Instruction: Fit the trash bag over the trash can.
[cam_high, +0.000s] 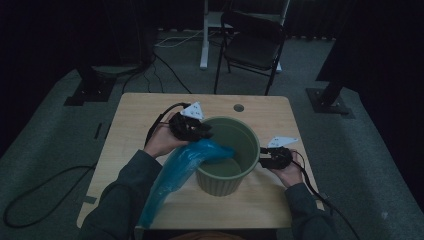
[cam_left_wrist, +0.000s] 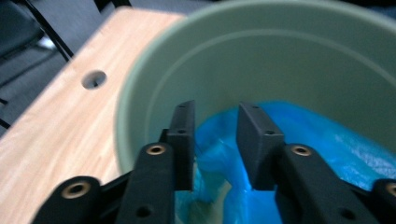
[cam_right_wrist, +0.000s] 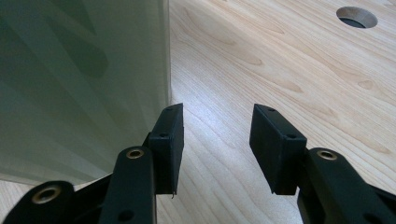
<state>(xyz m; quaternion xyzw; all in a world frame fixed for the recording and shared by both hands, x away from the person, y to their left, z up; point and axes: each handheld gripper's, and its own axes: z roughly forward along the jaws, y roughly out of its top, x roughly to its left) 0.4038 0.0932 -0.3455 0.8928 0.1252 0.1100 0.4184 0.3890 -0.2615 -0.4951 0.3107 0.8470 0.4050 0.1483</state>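
A sage-green round bin (cam_high: 220, 185) stands on the wooden table (cam_high: 135, 120), right of its middle. A blue plastic bag (cam_high: 180, 167) hangs over the bin's near-left rim: one end lies inside, the rest trails down towards the table's front edge. My left gripper (cam_high: 202, 131) hovers at the bin's left rim and points into it. In the left gripper view its jaws (cam_left_wrist: 215, 109) stand apart, and the blue bag (cam_left_wrist: 299, 135) lies loose behind and below them inside the bin (cam_left_wrist: 261, 60). My right gripper (cam_high: 262, 157) is open beside the bin's right outer wall (cam_right_wrist: 70, 84), with bare table between its fingers (cam_right_wrist: 217, 112).
A round cable hole (cam_high: 238, 107) pierces the table's far edge. Behind the table a black folding chair (cam_high: 252, 45) stands on the grey carpet, with stand bases at the left (cam_high: 90, 92) and right (cam_high: 330, 102). Black cables trail on the floor.
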